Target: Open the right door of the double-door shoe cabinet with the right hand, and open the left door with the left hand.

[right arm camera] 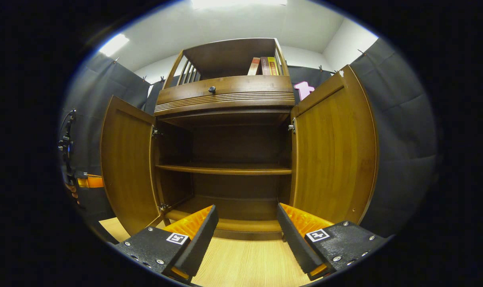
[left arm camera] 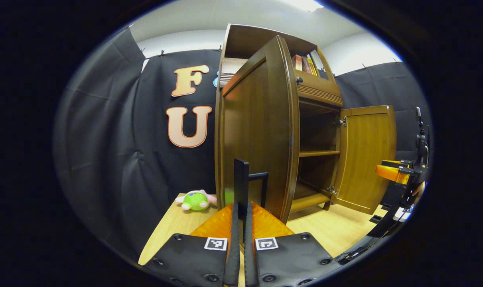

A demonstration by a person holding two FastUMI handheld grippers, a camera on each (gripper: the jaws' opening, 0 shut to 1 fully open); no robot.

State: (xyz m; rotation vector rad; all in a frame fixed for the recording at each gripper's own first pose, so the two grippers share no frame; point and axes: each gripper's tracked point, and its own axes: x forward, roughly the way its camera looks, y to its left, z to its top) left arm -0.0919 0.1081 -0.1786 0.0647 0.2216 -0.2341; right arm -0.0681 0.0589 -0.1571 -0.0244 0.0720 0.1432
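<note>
Right gripper view faces the shoe cabinet (right arm camera: 225, 119) head-on on the bench (right arm camera: 245, 263), both doors swung wide: the left door (right arm camera: 125, 167) stands out at one side, the right door (right arm camera: 333, 151) at the other, baring one inner shelf (right arm camera: 225, 169). Above sit a drawer with a round knob (right arm camera: 212, 89) and a few books (right arm camera: 265, 65). The right gripper (right arm camera: 247, 223) hovers before the opening, fingers spread wide with nothing between them. In the left gripper view, the left gripper (left arm camera: 241, 211) has its fingers closed narrow around the dark handle (left arm camera: 242, 179) on the left door's outer face. A small green plush toy (left arm camera: 195, 200) lies on the bench beside the cabinet.
</note>
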